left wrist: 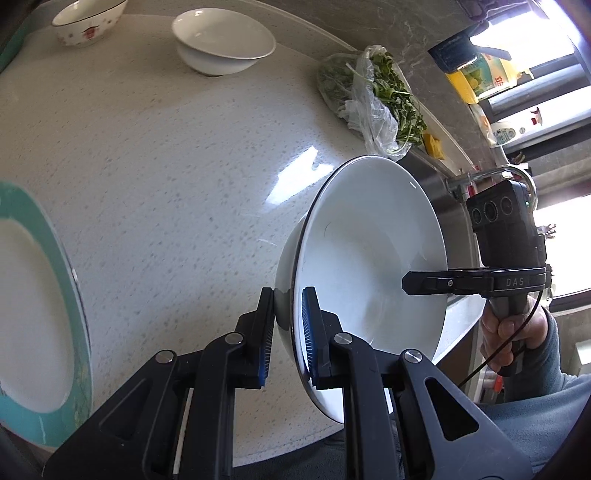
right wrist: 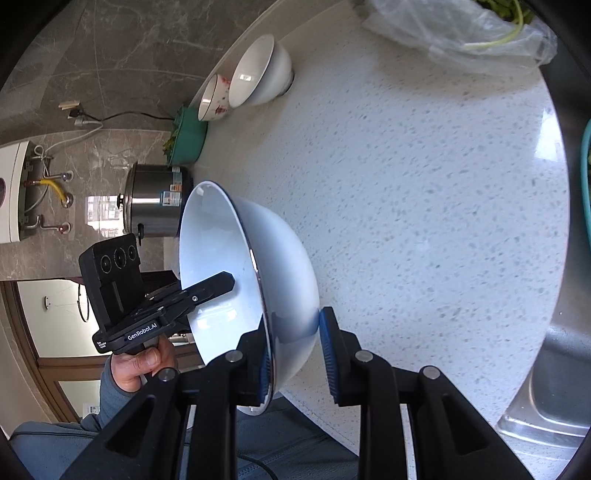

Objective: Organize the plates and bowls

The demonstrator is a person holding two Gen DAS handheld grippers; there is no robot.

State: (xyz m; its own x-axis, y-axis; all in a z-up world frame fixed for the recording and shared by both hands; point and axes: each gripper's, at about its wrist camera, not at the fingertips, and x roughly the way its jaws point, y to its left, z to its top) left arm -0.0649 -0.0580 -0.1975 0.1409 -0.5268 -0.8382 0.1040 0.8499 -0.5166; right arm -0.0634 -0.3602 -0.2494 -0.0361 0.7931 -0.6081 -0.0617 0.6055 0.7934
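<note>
Both grippers grasp the same white bowl (left wrist: 369,266), one at each side of its rim, and hold it tilted on edge above the speckled countertop (left wrist: 166,166). The left gripper (left wrist: 288,332) has its two blue-padded fingers clenched on the near rim, one pad on the outer wall and one inside. The right gripper (right wrist: 295,354) pinches the opposite rim the same way, with one finger inside the bowl and the other against its rounded outside. In the left wrist view the right gripper's finger reaches into the bowl from the right, with the person's hand (left wrist: 513,332) wrapped around its handle. Farther back on the countertop stand two stacked white bowls (left wrist: 225,40) and, beside them, a patterned bowl (left wrist: 88,22) with red marks. A plate with a teal rim (left wrist: 55,266) lies at the left edge. A plastic bag of greens (left wrist: 373,96) sits near the wall, and a steel pot (right wrist: 155,203) shows in the right wrist view.
</note>
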